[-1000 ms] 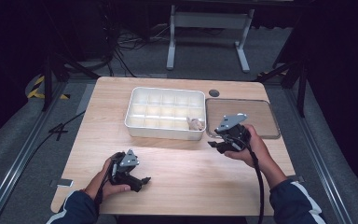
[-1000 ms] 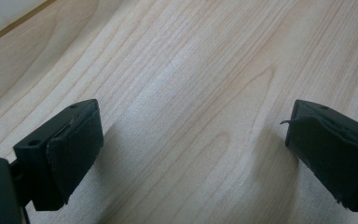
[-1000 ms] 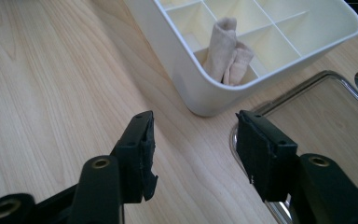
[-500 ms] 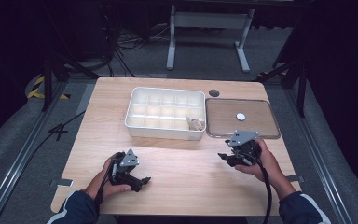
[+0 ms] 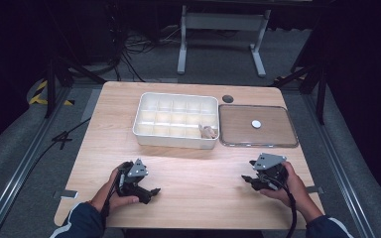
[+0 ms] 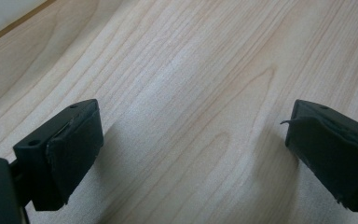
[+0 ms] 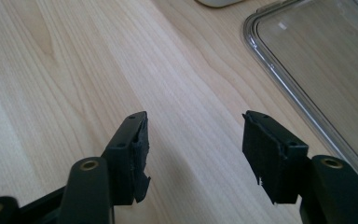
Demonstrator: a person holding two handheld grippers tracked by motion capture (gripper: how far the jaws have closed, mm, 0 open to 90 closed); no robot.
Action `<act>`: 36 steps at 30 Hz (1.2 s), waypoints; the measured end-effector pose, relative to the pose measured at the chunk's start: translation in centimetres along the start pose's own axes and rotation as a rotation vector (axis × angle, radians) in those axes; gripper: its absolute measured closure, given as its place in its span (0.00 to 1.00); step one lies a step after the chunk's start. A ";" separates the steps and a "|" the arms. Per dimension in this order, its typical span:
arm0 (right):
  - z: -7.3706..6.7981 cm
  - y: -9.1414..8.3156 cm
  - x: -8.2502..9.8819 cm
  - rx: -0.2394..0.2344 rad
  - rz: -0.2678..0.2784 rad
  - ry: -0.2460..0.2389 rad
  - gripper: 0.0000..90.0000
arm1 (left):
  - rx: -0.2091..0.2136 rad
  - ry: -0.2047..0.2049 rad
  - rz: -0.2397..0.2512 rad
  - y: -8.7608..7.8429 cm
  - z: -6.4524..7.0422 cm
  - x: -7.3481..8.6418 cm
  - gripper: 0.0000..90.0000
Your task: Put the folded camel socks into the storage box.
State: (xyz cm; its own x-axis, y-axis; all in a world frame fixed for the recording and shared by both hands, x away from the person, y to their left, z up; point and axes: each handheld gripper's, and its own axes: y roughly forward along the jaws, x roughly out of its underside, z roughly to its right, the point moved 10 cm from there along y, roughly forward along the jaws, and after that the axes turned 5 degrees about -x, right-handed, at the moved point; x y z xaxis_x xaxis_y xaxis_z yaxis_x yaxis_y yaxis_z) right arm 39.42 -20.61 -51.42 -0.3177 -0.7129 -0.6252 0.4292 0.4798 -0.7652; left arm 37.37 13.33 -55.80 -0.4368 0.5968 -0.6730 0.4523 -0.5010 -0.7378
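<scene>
There is one white tray (image 5: 144, 130) with many little boxes. One clear lid (image 5: 287, 130) lies there. Two grippers.

Pale wood-grain table (image 5: 193, 173) lies beneath the black pads (image 6: 74, 149) of both grippers. The compartment tray (image 5: 176, 120) is white, with a beige item (image 5: 208, 132) inside. The clear lid (image 5: 258, 126) carries a white dot (image 5: 256, 124). Sleeves (image 5: 82, 225) are navy, white-striped.

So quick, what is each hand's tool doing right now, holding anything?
Left tool: open, holding nothing.
Right tool: open, holding nothing; its jaws have just been opening.
</scene>
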 end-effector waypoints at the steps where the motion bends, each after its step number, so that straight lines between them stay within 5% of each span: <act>1: 0.0 0.0 0.2 -0.002 0.002 0.004 0.46 | 0.000 0.000 0.000 0.0 0.0 0.0 0.05; 21: 0.6 -0.7 6.0 -0.020 0.068 0.187 0.38 | 0.000 0.000 0.000 0.0 0.0 0.0 0.05; 27: 0.7 -0.9 7.3 -0.028 0.155 0.284 0.31 | 0.000 0.000 0.000 0.0 0.0 0.0 0.05; 36: 0.8 -1.1 7.7 -0.023 0.151 0.291 0.30 | 0.000 0.000 0.000 0.0 0.0 0.0 0.05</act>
State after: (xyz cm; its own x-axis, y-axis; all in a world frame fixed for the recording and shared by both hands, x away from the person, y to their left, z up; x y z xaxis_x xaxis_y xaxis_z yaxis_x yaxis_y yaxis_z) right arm 37.22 -26.99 -55.26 -0.4814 -0.4583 -0.7472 0.4717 0.5830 -0.6615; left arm 37.36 13.33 -55.81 -0.4368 0.5966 -0.6732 0.4526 -0.5010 -0.7376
